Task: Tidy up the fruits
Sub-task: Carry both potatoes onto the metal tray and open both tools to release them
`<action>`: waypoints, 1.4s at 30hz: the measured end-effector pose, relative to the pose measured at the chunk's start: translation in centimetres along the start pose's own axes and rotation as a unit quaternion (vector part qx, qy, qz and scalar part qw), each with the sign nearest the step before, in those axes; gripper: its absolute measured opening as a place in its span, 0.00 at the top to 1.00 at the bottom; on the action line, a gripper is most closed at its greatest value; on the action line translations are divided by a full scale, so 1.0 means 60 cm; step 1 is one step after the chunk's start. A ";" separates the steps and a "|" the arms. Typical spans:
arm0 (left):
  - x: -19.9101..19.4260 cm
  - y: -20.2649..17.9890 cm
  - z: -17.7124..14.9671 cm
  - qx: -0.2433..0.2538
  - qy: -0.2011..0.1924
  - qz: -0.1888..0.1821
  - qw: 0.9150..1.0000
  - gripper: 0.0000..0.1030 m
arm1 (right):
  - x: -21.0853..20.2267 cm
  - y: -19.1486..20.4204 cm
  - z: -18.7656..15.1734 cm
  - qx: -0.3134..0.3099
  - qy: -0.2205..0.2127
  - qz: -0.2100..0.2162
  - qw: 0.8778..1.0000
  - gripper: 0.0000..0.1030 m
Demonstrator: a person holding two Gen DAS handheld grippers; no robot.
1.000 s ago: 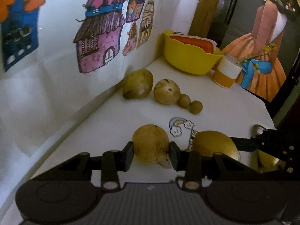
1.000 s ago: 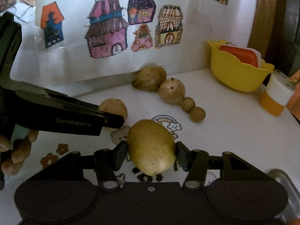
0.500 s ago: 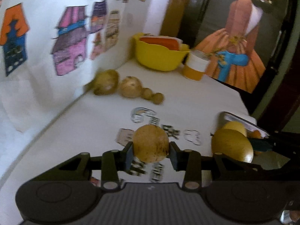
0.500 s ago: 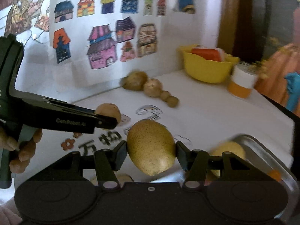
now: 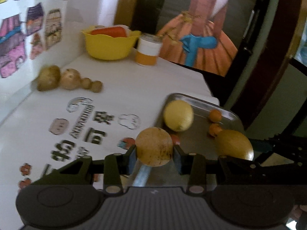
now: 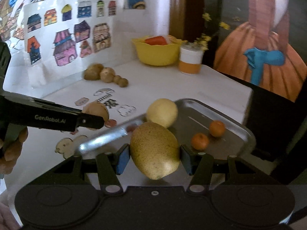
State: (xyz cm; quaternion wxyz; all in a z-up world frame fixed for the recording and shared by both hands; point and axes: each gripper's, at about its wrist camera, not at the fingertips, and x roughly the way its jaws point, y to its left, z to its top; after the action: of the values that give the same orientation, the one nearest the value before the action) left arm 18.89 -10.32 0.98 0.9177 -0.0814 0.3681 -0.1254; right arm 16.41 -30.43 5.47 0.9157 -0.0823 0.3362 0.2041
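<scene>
Two gripped pears (image 5: 154, 146) (image 6: 155, 150) — over tray (image 6: 238, 145)

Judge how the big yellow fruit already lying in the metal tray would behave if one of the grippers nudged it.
The yellow fruit is rounded and lies loose, so it would probably roll. The tray has a raised rim that should stop it. It might bump the two small oranges nearby.

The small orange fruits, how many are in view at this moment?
2. Both lie inside the metal tray: one small orange fruit farther back, the other nearer the right gripper. The held fruit may hide more.
</scene>
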 end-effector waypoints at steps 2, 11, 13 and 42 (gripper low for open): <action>0.008 -0.016 -0.004 0.007 0.006 -0.004 1.000 0.58 | -0.005 -0.011 -0.010 0.010 -0.001 -0.007 1.000 0.44; 0.031 -0.055 -0.020 0.023 0.024 -0.013 0.999 0.58 | -0.003 -0.037 -0.030 0.030 -0.005 -0.020 0.999 0.44; 0.034 -0.057 -0.021 0.026 0.026 -0.011 0.999 0.58 | 0.001 -0.040 -0.031 0.031 -0.006 -0.019 0.999 0.44; 0.056 -0.039 -0.021 0.018 0.041 0.010 0.999 0.57 | 0.069 -0.039 -0.013 0.038 -0.013 -0.010 0.999 0.44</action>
State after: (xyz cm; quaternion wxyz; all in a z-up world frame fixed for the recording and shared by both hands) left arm 19.96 -13.57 -1.58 0.9045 -0.0561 0.4036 -0.1260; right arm 19.83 -31.43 2.23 0.9243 -0.0485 0.3312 0.1832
